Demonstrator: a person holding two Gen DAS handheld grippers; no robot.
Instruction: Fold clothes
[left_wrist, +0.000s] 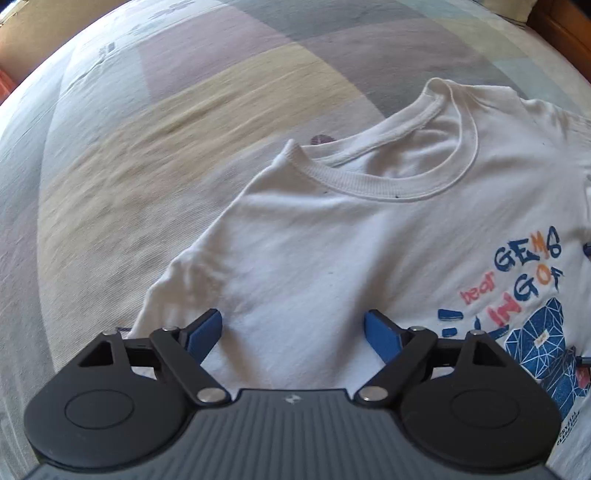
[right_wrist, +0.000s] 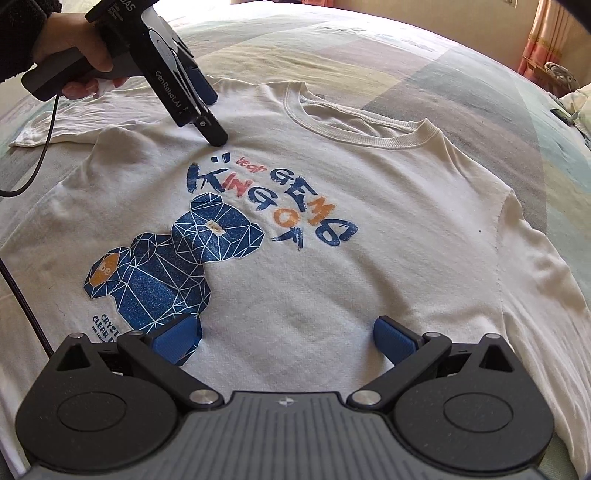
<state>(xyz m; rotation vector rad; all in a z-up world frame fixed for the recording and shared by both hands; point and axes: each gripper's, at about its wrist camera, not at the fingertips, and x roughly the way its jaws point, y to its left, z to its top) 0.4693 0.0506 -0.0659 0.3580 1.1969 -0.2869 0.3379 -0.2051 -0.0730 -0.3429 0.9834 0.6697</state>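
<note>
Shirt (left_wrist: 369, 258) rt side cut off

One white long-sleeved T-shirt (right_wrist: 332, 295), with one ribbed collar (right_wrist: 354, 129), two sleeves, one blue bear print (right_wrist: 177, 266). One pastel patchwork bedspread (left_wrist: 184, 122). Two handheld grippers: left gripper (left_wrist: 293, 332), right gripper (right_wrist: 288, 338), two blue finger pads (right_wrist: 177, 338) on each. One hand (right_wrist: 70, 40) on the left gripper's handle. One black cable (right_wrist: 40, 155). One pink curtain (right_wrist: 546, 40).
</note>
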